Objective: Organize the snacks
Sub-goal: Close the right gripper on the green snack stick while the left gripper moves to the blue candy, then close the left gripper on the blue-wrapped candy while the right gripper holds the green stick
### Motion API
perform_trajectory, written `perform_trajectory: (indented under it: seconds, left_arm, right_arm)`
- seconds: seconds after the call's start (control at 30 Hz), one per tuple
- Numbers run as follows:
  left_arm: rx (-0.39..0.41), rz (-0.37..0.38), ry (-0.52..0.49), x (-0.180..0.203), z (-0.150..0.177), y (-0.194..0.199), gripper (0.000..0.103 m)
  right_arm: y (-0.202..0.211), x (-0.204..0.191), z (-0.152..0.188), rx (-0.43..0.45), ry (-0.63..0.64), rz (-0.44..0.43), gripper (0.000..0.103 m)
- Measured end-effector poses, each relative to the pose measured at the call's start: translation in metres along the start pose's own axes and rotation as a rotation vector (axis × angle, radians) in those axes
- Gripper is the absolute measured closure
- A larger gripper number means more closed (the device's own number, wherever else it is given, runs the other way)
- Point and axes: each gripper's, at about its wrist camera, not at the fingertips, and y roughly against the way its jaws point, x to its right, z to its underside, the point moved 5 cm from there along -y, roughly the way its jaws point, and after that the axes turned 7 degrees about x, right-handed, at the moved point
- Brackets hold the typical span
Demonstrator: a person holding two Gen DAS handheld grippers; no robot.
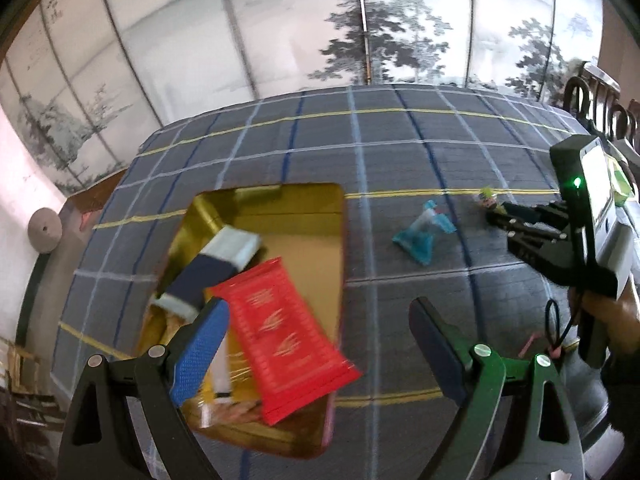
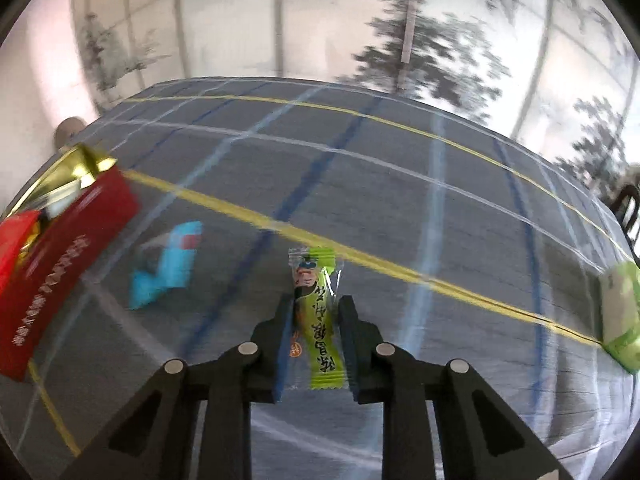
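Note:
A gold-lined tin (image 1: 304,216) stands on the table at the left. A navy and pale blue packet (image 1: 216,268) and a red packet (image 1: 288,336) lie in it, the red one tilted over the near rim. My left gripper (image 1: 320,320) hangs open above the tin's near edge, and its right pad is clear of the red packet. In the right wrist view my right gripper (image 2: 316,304) is shut on a green candy stick (image 2: 320,320) just above the cloth. The left wrist view shows that gripper (image 1: 496,212) at the right. A blue twisted candy (image 1: 420,236) (image 2: 168,264) lies between tin and right gripper.
A grey plaid cloth (image 1: 400,152) covers the table. A green packet (image 2: 620,316) lies at the right edge. The tin's red outer wall (image 2: 60,272) shows at the left. A dark wooden chair (image 1: 600,96) stands at the far right, and a tree-painted wall (image 1: 360,32) is behind.

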Motion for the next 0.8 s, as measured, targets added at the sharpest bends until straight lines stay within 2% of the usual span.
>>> perform_trajectory:
  seconds: [0.17,0.3,0.57,0.8]
  left_arm:
    - [-0.001,0.028,-0.024,0.021,-0.005,-0.012,0.013]
    - [0.000,0.042,-0.058,0.039,-0.008,-0.021,0.013]
    - [0.037,0.097,-0.168,0.067,-0.023,-0.037,0.013]
    - [0.035,0.185,-0.195,0.077,-0.034,-0.050,0.016]
  right_arm:
    - [0.002,0.060,0.004,-0.009,-0.073,0.077,0.081]
    - [0.006,0.092,0.010,-0.010,-0.115,0.111,0.081]
    - [0.015,0.105,0.020,0.006,-0.128,0.121,0.081]
    - [0.016,0.107,0.022,0.007,-0.140,0.112,0.080]
